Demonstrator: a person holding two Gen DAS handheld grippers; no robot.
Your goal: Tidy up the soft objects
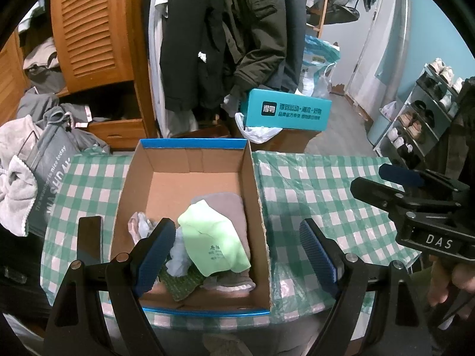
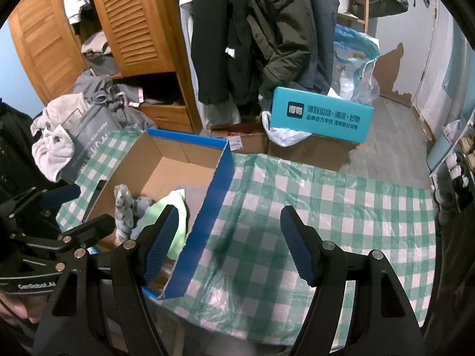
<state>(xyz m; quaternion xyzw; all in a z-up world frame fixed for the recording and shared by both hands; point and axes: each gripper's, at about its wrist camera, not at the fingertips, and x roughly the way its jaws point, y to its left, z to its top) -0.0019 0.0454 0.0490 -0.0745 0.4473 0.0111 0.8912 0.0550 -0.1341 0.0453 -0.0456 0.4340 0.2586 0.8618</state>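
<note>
An open cardboard box with a blue rim stands on the checked table. Inside lie a light green cloth, a beige-pink cloth, a pale blue crumpled cloth, a patterned grey sock and a dark green knitted piece. My left gripper is open and empty above the box's near end. My right gripper is open and empty over the table, just right of the box; it also shows in the left wrist view.
The table has a green-and-white checked plastic cover. A black phone lies left of the box. A grey bag with towels stands at the left. A teal box, hanging coats, wardrobe and shoe rack stand behind.
</note>
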